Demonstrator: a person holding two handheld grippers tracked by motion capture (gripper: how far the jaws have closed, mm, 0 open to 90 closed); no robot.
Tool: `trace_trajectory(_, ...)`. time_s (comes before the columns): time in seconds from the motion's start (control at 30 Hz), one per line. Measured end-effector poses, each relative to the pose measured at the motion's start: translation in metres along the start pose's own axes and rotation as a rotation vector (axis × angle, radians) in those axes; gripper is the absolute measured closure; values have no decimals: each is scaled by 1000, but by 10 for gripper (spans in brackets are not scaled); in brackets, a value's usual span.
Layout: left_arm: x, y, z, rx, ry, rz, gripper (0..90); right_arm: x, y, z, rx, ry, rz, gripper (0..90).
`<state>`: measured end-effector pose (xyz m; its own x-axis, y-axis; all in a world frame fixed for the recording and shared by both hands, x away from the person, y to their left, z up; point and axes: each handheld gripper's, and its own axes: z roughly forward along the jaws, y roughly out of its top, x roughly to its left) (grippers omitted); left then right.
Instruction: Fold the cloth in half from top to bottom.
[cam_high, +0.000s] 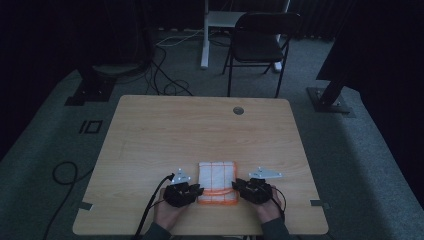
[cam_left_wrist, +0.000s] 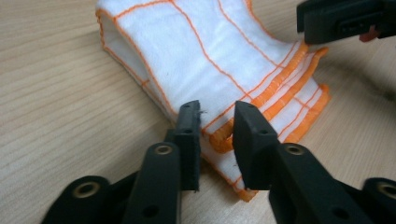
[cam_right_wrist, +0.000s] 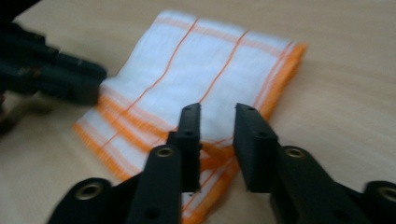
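Note:
A folded white cloth with orange stripes and hems lies flat on the wooden table near its front edge. My left gripper sits at the cloth's left front corner. Its jaws stand a little apart, with the curled orange hem in the gap between them. At the right front corner my right gripper is set the same way, jaws slightly apart over the hem. Each gripper view shows the other gripper farther off: the right gripper and the left gripper.
A round cable hole sits near the table's far edge. Behind the table stand a black folding chair and a white desk leg. Cables lie on the grey carpet at the left.

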<state>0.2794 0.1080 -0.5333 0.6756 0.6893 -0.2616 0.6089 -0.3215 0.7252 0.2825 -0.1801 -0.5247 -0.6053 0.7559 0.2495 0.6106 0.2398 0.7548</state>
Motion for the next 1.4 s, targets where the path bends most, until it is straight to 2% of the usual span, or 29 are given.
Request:
trace_trajectory(0.07,1,0,1,6,3,1,783,3,-2,2,23,16,-13,793)
trace_trajectory(0.13,1,0,1,9,5,3,796,6,-4,3,34,23,-26,780)
trace_trajectory(0.23,0,0,1,9,9,8,797,8,-6,2,38,24,-41,645)
trace_trajectory(0.3,0,0,1,11,10,9,790,7,-9,2,45,6,-53,604)
trace_trajectory(0.37,-1,-1,2,10,10,9,760,6,-10,4,61,9,-54,603)
trace_trajectory(0.43,-2,-1,3,15,16,13,753,6,-11,7,77,1,-58,629)
trace_trajectory(0.5,-2,-1,4,15,23,16,784,7,-11,10,91,-5,-70,685)
trace_trajectory(0.57,-2,-1,5,13,27,21,831,8,-10,10,96,-9,-79,765)
trace_trajectory(0.67,-5,1,4,7,31,38,864,10,-9,9,86,-14,-93,840)
trace_trajectory(0.83,-9,4,-5,-23,24,49,869,12,-7,2,53,-14,-103,849)
trace_trajectory(1.0,-14,3,-11,-30,12,59,870,17,-7,-7,36,-3,-112,851)
trace_trajectory(1.13,-16,-1,-16,-38,3,45,870,20,-12,-11,34,12,-112,850)
trace_trajectory(1.4,-17,-14,-9,0,-5,26,863,20,-20,-11,66,28,-108,834)
